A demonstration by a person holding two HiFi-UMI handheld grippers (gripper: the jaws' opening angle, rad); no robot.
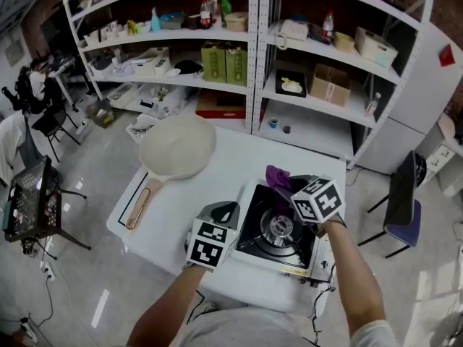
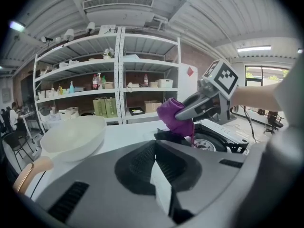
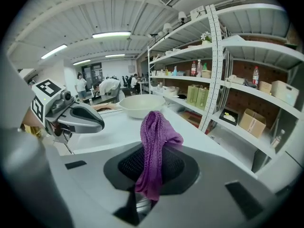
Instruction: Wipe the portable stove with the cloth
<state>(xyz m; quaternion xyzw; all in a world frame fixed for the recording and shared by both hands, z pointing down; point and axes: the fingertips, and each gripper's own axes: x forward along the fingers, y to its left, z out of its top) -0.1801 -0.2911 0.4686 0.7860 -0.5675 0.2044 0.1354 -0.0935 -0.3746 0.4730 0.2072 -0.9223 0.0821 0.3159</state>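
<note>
Cloth lengthwise along right gripper

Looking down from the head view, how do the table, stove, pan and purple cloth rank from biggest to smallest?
1. table, clearly largest.
2. stove and pan: too alike to rank, and the stove is partly hidden.
3. cloth, smallest and bunched up.

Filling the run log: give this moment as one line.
right gripper: shut on purple cloth, over portable stove far edge | left gripper: shut, empty, at stove's left edge | wiping: contact unclear
</note>
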